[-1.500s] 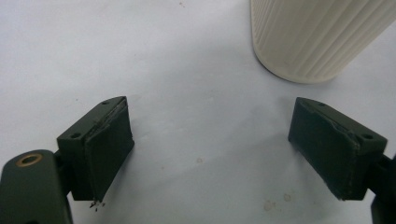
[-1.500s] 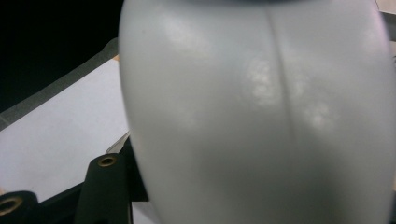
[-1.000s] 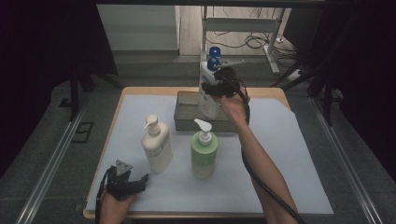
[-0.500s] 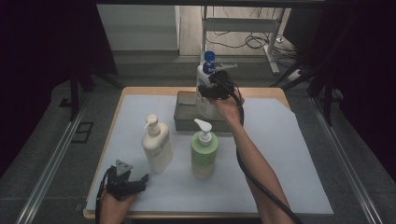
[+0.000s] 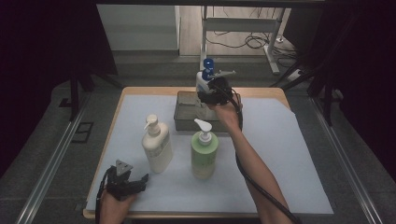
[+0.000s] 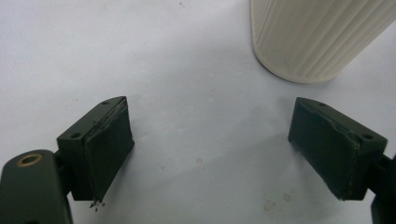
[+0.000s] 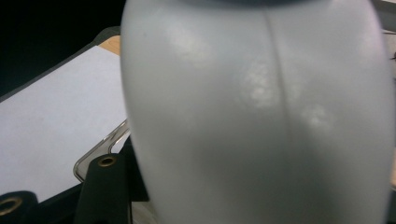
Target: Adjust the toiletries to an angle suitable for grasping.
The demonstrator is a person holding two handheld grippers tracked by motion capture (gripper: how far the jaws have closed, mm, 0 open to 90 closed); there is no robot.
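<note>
My right gripper (image 5: 212, 95) is shut on a white bottle with a blue cap (image 5: 204, 78) and holds it upright just above a grey bin (image 5: 186, 114) at the back of the table. In the right gripper view the bottle's pale body (image 7: 261, 112) is pressed against one black jaw, with the bin's rim (image 7: 93, 156) below. My left gripper (image 5: 133, 183) rests at the front left, open and with nothing in it. In the left gripper view its jaws (image 6: 224, 154) stand wide over the white mat, and the ribbed cream bottle (image 6: 313, 37) stands just ahead.
A cream pump bottle (image 5: 156, 147) and a green pump bottle (image 5: 204, 151) stand side by side mid-table on the white mat (image 5: 280, 154). The right forearm passes just right of the green bottle. A cable trails from the right gripper along that arm.
The right hand has sunk with the white bottle, moving it down and slightly left toward the grey bin. The left gripper has stayed put.
</note>
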